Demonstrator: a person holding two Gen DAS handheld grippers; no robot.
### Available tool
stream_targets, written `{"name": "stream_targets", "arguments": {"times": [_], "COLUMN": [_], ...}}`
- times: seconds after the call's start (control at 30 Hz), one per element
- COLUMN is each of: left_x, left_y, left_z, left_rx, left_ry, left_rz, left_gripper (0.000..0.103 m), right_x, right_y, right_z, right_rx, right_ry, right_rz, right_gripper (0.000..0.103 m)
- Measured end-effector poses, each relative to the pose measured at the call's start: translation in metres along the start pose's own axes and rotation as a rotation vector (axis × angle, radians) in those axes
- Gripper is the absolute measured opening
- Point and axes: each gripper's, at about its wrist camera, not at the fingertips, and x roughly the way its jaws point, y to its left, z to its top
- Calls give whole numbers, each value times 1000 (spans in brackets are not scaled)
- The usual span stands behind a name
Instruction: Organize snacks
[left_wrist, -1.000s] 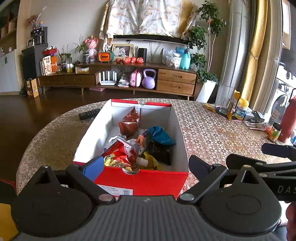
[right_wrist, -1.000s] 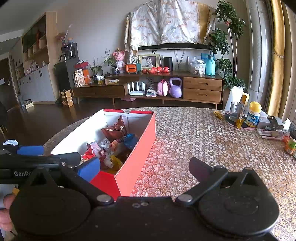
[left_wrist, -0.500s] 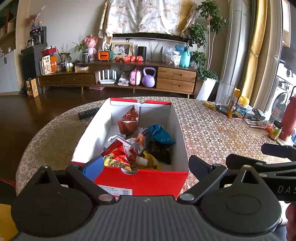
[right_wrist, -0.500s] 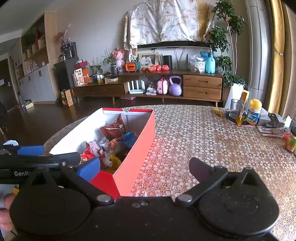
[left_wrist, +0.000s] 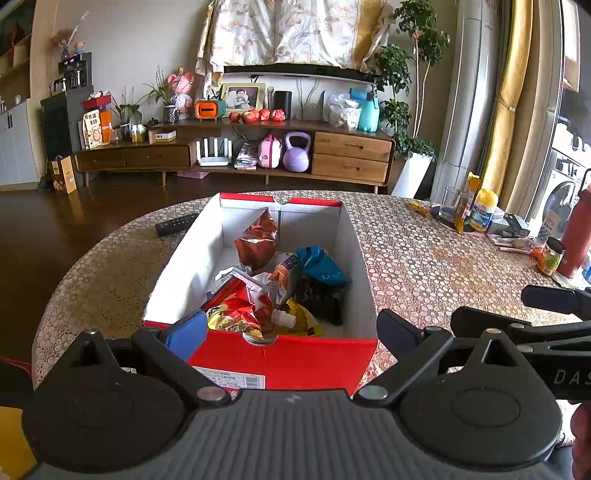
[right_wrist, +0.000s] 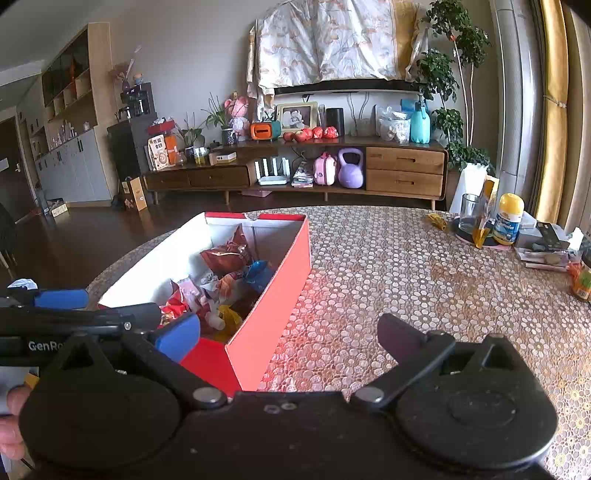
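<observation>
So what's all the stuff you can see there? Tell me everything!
Box: one, red outside, white inside, on table, open.
Snack packets: several, brown, blue, red, yellow, black, piled inside box.
Table: one, round, beige dotted cover.
Remote: one, black, left of box.
Glass: one, clear, far right of table.
Bottle: one, yellow-capped, beside glass.
Flask: one, red, right table edge.
Kettlebell: one, purple, under sideboard.
Left tool: one, black, blue pad, open, before box.
Right tool: one, black, open, right of box.
</observation>
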Motion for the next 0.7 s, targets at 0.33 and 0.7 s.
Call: {"name": "stream_targets", "arguments": {"times": [0.33, 0.7], "left_x": [2, 2], "left_y": [1, 1], "left_z": [-3, -2], "left_rx": [-1, 0], "left_ry": [3, 4], "left_rz": [-2, -1], "left_gripper": [99, 99], "right_x": [1, 1], "right_y": [0, 0], "right_z": [-1, -2], "right_rx": [2, 5], "right_ry": [2, 4], "right_rz": [2, 3], "right_gripper": [103, 103]}}
